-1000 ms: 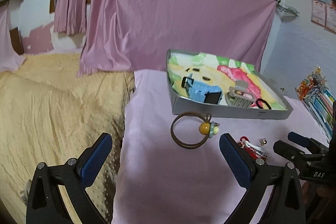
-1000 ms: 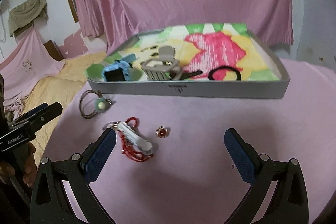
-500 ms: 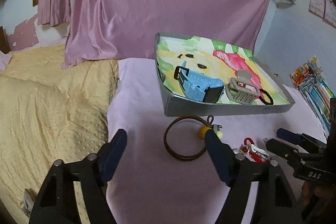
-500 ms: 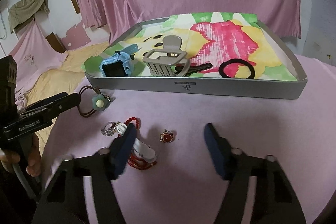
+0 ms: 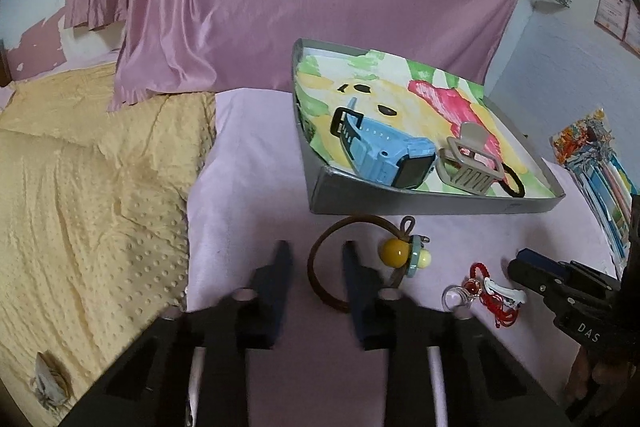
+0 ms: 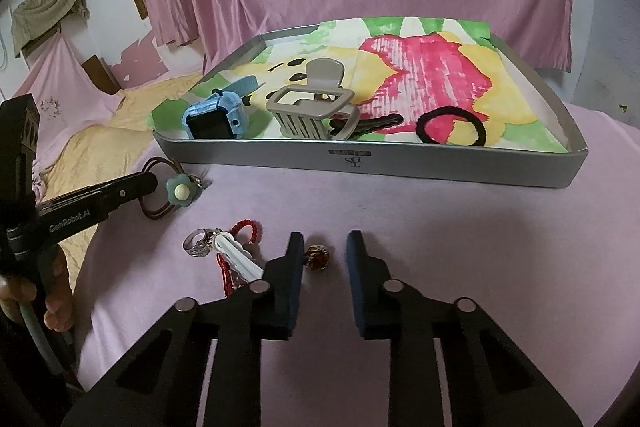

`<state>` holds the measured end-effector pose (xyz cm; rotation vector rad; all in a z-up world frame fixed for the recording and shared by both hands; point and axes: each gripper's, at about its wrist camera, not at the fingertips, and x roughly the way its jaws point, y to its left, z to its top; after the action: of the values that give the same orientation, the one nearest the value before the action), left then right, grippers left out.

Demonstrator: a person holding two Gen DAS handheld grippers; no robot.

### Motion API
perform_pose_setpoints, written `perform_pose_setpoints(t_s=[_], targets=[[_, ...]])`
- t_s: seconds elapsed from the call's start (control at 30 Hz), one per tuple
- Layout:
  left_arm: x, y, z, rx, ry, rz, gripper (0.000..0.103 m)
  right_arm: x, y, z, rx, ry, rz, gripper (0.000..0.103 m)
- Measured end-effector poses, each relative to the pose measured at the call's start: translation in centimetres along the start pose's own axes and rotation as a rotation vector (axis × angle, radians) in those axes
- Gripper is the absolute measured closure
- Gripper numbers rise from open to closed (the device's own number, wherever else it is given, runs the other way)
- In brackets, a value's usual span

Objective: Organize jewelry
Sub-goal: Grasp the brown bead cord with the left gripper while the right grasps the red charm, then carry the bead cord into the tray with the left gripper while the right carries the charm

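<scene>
jewelry tray (image 6: 440, 173): grey, on the pink worktop (image 6: 440, 267), holding a blue watch (image 6: 214, 117), claw clip (image 6: 310, 107), black hair tie (image 6: 451, 126)
left tongs (image 5: 314, 259): just narrowed, nearly closed, brown hair tie (image 5: 320, 279) loop unpinched
right tongs (image 6: 322, 247): just narrowed, nearly closed, red ring (image 6: 317, 255) unpinched between tips

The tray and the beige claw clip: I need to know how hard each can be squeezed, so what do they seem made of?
Tray: probably grey cardboard, matte, with thin folded walls and a printed label.
Beige claw clip: looks like moulded plastic, smooth with a slight sheen, teeth cast in one piece.
</scene>
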<state>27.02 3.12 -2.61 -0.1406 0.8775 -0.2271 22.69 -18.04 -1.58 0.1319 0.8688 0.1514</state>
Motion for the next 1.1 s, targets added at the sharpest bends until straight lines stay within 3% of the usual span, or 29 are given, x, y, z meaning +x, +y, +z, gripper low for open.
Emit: perform_pose_setpoints(t_s=[0.17,0.6,0.93,1.1], targets=[[-0.9,0.0,-0.2,-0.004,-0.023,0.002,0.099,0.2,-0.2,0.0,0.01,0.005,0.027,0.093],[-5.5,-3.9,0.1,0.078,-0.147,-0.058,0.1,-2.2,-0.2,0.1,-0.029,-0.093,0.085,0.093],[-6.8,-8.7,3.0,0.113,-0.24,-0.103,0.1,-4.7,-3.7,2.6,-0.02,-0.215,0.056,0.093],[-5.4,-11.9,4.8,0.129,-0.269,-0.13,0.1,-5.0,-6.3,4.1,-0.011,-0.256,0.025,0.093]])
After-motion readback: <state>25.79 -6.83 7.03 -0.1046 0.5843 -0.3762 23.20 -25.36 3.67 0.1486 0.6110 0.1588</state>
